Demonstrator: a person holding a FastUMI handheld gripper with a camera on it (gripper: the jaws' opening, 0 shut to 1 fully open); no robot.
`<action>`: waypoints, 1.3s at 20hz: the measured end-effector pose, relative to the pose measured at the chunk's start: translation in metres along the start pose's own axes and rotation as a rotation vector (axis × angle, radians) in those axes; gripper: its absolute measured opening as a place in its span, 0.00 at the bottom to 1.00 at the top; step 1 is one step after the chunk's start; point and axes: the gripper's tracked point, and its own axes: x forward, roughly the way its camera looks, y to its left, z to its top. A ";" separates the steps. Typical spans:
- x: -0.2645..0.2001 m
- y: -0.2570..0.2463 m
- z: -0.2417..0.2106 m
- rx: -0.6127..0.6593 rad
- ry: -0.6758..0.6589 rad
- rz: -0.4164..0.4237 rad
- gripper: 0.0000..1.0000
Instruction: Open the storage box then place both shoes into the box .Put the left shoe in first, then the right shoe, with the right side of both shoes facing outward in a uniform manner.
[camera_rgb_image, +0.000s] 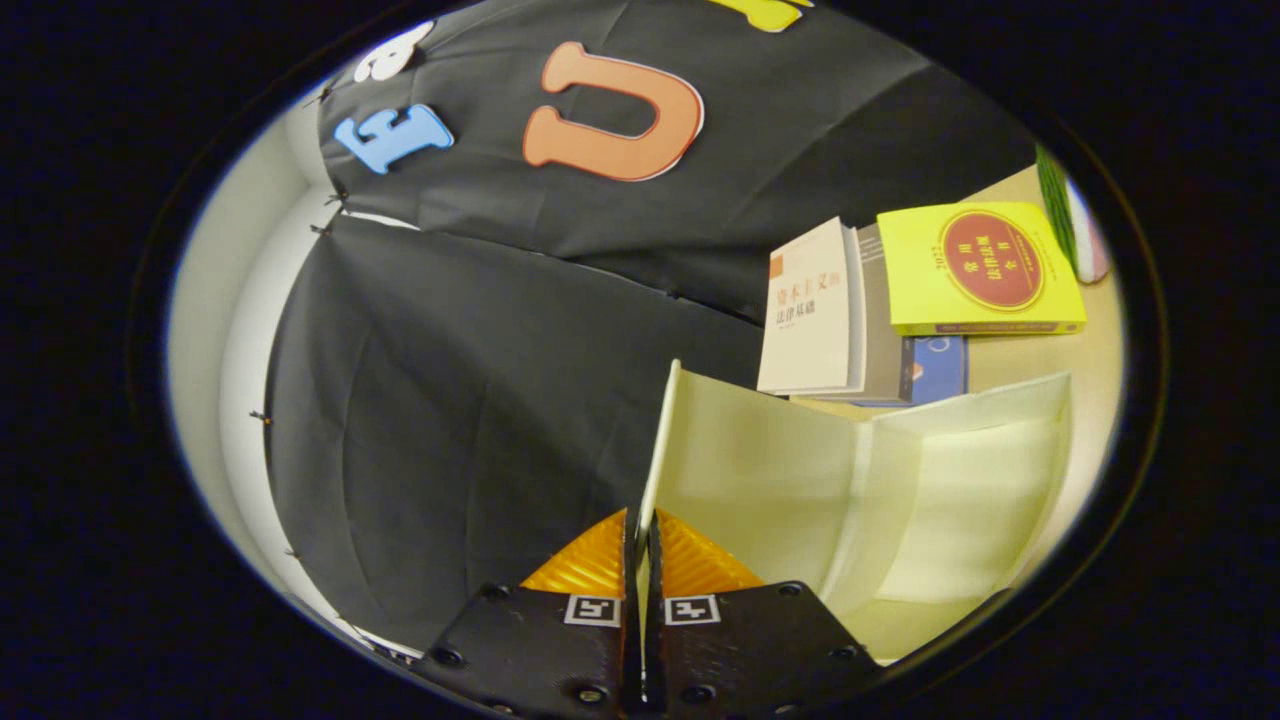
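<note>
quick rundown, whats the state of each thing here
claw: shut on the lid edge
lid: lifted, held up on edge between the fingers
box: open, inside looks empty as far as seen
books: closed, stacked beyond the box

From my seat the light is soft and even, with a mild sheen on the pale box flap (760, 470) and the yellow book (975, 265). The black cloth (450, 420) reads dim with faint folds, and the fisheye bends and softens everything toward the rim.
</note>
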 end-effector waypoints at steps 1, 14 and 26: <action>0.016 0.002 -0.003 -0.009 0.008 -0.022 0.01; 0.044 0.000 -0.020 -0.009 0.029 -0.160 0.86; -0.118 -0.114 -0.017 -0.100 0.009 -0.332 0.95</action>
